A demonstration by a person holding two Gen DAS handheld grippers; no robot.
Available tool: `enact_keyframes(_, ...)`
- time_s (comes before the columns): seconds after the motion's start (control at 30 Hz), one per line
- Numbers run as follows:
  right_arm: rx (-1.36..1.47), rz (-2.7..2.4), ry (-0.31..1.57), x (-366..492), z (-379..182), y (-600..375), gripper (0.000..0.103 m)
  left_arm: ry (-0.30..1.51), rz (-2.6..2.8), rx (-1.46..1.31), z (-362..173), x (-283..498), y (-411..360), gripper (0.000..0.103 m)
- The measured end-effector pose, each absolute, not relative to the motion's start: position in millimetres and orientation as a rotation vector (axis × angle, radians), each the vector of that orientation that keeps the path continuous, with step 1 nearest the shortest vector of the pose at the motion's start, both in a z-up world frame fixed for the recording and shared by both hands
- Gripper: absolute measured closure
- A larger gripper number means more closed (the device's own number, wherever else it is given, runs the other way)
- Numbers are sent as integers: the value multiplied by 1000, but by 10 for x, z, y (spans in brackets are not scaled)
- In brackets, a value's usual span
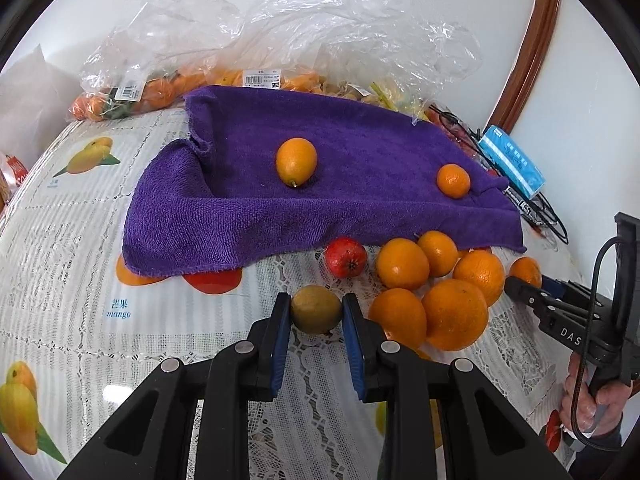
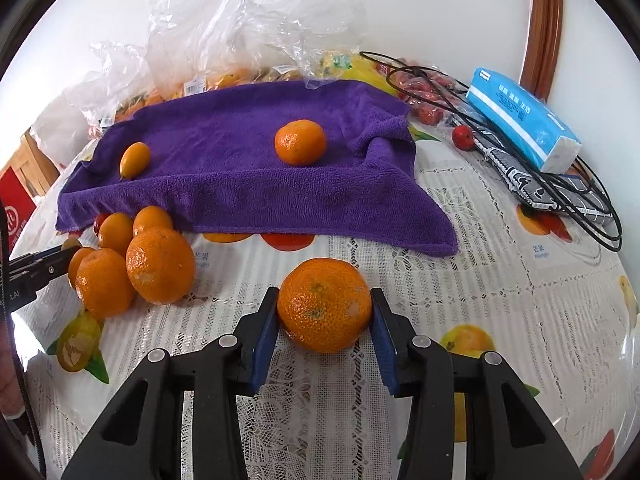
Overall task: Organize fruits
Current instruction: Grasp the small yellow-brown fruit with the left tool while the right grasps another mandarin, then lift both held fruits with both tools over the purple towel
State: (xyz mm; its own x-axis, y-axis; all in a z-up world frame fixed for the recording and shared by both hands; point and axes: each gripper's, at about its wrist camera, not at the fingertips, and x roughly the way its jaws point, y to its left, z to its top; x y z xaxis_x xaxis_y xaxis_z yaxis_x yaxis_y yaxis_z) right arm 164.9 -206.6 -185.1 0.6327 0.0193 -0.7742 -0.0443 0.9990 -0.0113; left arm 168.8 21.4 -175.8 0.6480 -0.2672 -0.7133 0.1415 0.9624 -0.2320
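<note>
We take the purple towel (image 1: 320, 184) as our landmark: a plush, looped cloth, rumpled at its corners, spread over the lace-patterned plastic tablecloth (image 1: 80, 240) printed with mangoes.

On the towel we see an oval, smooth-skinned kumquat (image 1: 296, 162) and a small round mandarin (image 1: 453, 181), well apart from each other. Just off the towel's near edge lies a cluster of oranges (image 1: 436, 284) touching one another, with a small red fruit (image 1: 345, 257) beside them.

Our left gripper (image 1: 316, 312) is clamped on a dull greenish-yellow round fruit (image 1: 316, 309), near the towel's front hem; both blue pads touch its sides. Our right gripper (image 2: 325, 306) is closed on a pebbly-skinned mandarin orange (image 2: 325, 305), also in front of the towel's near edge, with bare tablecloth around it on the right.

Behind the towel's far edge, crinkled clear plastic bags (image 1: 280, 32) of fruit crowd against the wall. Off its right side sit a blue tissue pack (image 2: 524, 120) and looped black cables (image 2: 560, 184), narrowing the room there.
</note>
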Motion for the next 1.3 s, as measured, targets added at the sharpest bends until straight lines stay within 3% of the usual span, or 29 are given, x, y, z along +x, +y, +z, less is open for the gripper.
enact_keyframes(0.73, 29, 35, 824, 1539, -1695, -2106, 60, 767, -253, -214, -1624, 1608, 311, 79)
enact_keyframes(1.3, 55, 82, 701, 1742, -1014, -1801, 60, 703, -224, -202, -1169, 1743, 339, 79)
